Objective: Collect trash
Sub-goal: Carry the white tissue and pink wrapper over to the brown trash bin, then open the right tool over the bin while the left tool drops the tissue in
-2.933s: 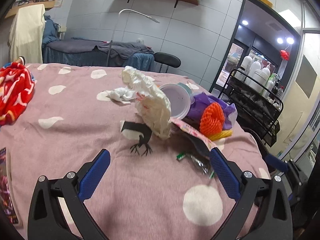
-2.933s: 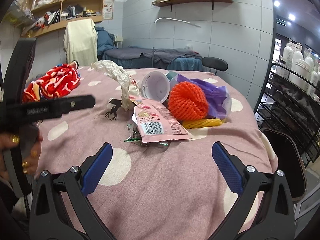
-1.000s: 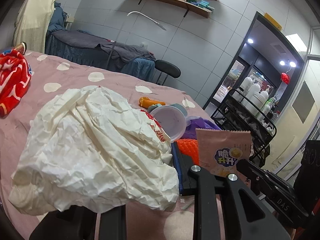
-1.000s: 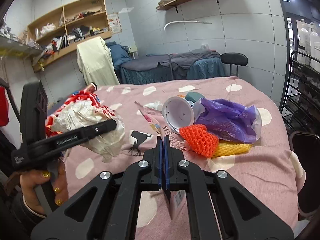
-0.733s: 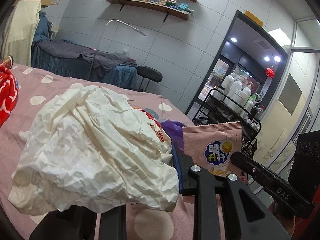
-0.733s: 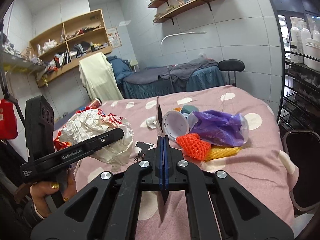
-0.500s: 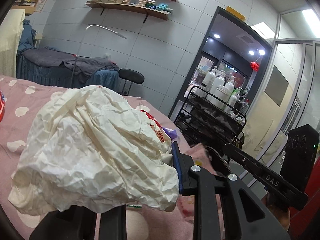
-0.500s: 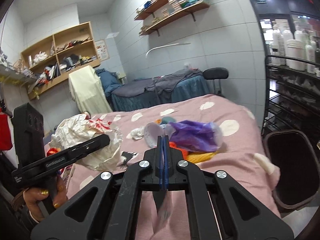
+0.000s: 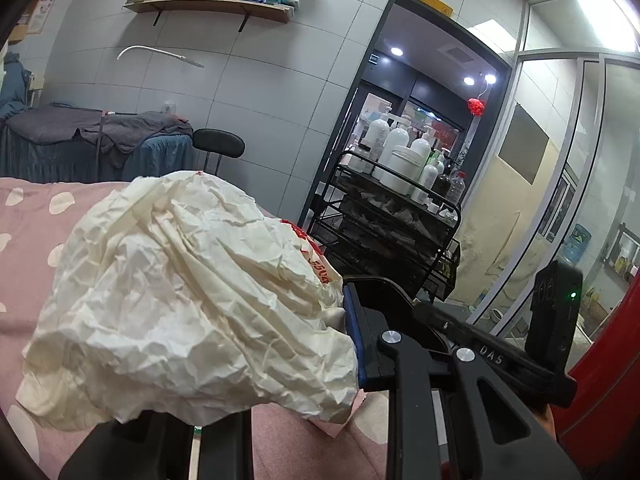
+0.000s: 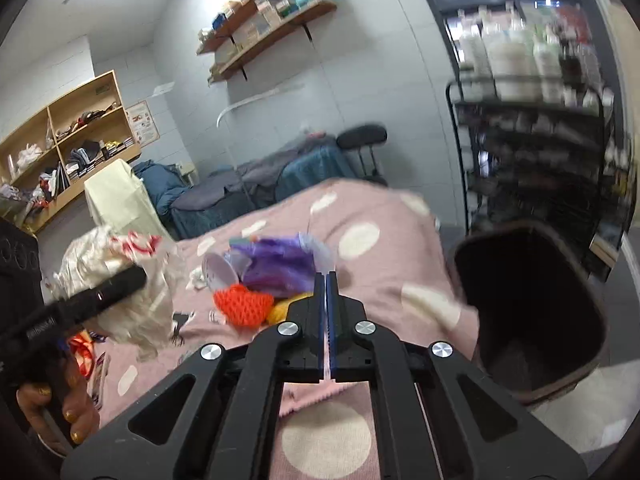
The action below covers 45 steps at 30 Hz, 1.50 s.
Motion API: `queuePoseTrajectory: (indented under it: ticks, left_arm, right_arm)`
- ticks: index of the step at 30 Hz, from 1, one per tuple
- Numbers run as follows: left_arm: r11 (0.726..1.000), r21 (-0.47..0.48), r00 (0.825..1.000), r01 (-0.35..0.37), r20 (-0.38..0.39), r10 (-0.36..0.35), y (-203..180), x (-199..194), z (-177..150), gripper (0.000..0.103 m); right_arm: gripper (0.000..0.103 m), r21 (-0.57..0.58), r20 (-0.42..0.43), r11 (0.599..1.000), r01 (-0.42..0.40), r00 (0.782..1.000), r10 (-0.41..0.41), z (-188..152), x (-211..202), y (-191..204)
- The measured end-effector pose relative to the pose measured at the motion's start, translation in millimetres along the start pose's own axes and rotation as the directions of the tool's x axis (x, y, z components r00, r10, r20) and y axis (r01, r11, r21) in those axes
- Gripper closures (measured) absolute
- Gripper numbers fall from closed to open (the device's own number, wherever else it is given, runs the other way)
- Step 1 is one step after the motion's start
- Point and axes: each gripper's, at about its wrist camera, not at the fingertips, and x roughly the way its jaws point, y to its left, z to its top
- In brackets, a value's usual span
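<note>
As both loads were lifted clear of the bed | left tongs (image 9: 348,344) clamped on crumpled paper (image 9: 188,292) | right tongs (image 10: 327,280) pinching pink wrapper (image 10: 327,368), swung toward the bin (image 10: 532,312) at right | disposal judged next.

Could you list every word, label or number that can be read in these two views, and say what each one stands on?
"DAS": white letters on the black arm of the right gripper, seen from the left wrist.
Red print on the crumpled white bag held in the left gripper: creased, unreadable.
Yellow sign above the doorway: too small.
White lettering on the left gripper's arm, right wrist view: blurred.
Wall poster beside the wooden shelving: too small.
</note>
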Motion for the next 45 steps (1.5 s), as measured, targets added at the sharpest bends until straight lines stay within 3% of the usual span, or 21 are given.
queuePoseTrajectory:
  ticks: [1, 2, 3, 4, 7, 9, 11, 12, 15, 17, 21, 25, 28, 32, 36, 40, 45]
  left_arm:
    - [1.0, -0.002, 1.0, -0.007, -0.005, 0.007, 1.1, -0.2, -0.8, 0.079]
    - [1.0, -0.006, 1.0, -0.01, -0.01, 0.01, 3.3, 0.5, -1.3, 0.079]
    - [1.0, -0.009, 1.0, -0.01, -0.012, 0.01, 2.5, 0.9, -1.5, 0.079]
    - [1.0, -0.008, 1.0, -0.016, -0.014, 0.015, 3.0, 1.1, -2.2, 0.079]
    - [1.0, -0.004, 1.0, -0.023, -0.02, 0.023, 1.8, 2.0, -4.6, 0.079]
    - [1.0, -0.011, 1.0, -0.021, -0.024, 0.021, 1.0, 3.5, -5.7, 0.079]
    - [1.0, -0.013, 0.999, -0.02, -0.031, 0.019, 0.9, 4.3, -6.9, 0.079]
    - [1.0, -0.012, 0.999, -0.021, -0.032, 0.021, 0.7, 3.4, -7.5, 0.079]
    - [1.0, -0.013, 0.999, -0.026, -0.034, 0.026, 2.3, 1.0, -10.1, 0.079]
    - [0.999, -0.017, 0.999, -0.033, -0.036, 0.032, 4.4, -0.5, -11.0, 0.079]
    - [0.999, -0.024, 0.998, -0.044, -0.041, 0.043, 8.6, -1.7, -12.0, 0.079]
    - [0.998, -0.039, 0.999, -0.043, -0.034, 0.042, 11.9, -5.2, -11.4, 0.079]
    - [0.999, -0.036, 0.999, -0.033, -0.035, 0.031, 7.0, -4.6, -11.5, 0.079]
    - [1.0, -0.024, 0.999, 0.005, -0.046, -0.006, -2.7, 0.4, -12.8, 0.079]
    - [0.998, 0.001, 0.995, 0.061, -0.074, -0.061, -18.3, 12.7, -14.0, 0.079]
    - [0.994, 0.034, 0.991, 0.102, -0.091, -0.098, -36.1, 25.7, -13.9, 0.079]
    - [0.987, 0.058, 0.982, 0.153, -0.122, -0.145, -53.2, 44.7, -13.7, 0.079]
  right_arm:
    - [0.08, 0.03, -0.018, 1.0, 0.003, 1.0, -0.002, -7.1, 5.0, -5.5]
    - [0.053, 0.06, -0.031, 0.998, 0.006, 1.0, -0.004, -13.1, 9.0, -10.5]
    - [0.041, 0.084, -0.048, 0.996, -0.004, 0.999, 0.008, -19.4, 12.4, -14.3]
    - [0.034, 0.097, -0.061, 0.995, -0.016, 0.998, 0.022, -24.2, 15.3, -16.0]
    - [0.034, 0.132, -0.099, 0.99, -0.054, 0.993, 0.067, -35.3, 23.4, -16.3]
    - [0.037, 0.184, -0.159, 0.978, -0.103, 0.978, 0.133, -44.7, 38.7, -16.1]
    - [0.051, 0.212, -0.179, 0.968, -0.134, 0.969, 0.173, -51.2, 48.9, -13.7]
    - [0.051, 0.216, -0.19, 0.966, -0.145, 0.964, 0.188, -52.3, 53.7, -10.2]
    - [0.059, 0.218, -0.213, 0.967, -0.131, 0.961, 0.179, -55.5, 70.1, -3.9]
    - [0.081, 0.23, -0.206, 0.962, -0.146, 0.959, 0.195, -52.9, 73.4, -4.4]
    - [0.095, 0.226, -0.196, 0.961, -0.159, 0.959, 0.205, -47.3, 70.9, -3.5]
    - [0.099, 0.082, -0.098, 0.991, -0.109, 0.988, 0.117, -30.2, 29.6, 7.7]
    - [0.1, -0.009, -0.027, 0.999, -0.054, 0.998, 0.054, -16.8, -3.5, 11.7]
    - [0.1, -0.1, 0.085, 0.99, 0.096, 0.993, -0.088, 0.0, -37.9, 7.8]
    - [0.1, -0.119, 0.152, 0.956, 0.267, 0.957, -0.248, 14.6, -47.0, -14.0]
    - [0.1, -0.148, 0.165, 0.89, 0.432, 0.898, -0.409, 23.4, -28.8, -43.3]
    - [0.1, -0.185, 0.119, 0.83, 0.526, 0.851, -0.512, 22.0, 6.5, -75.1]
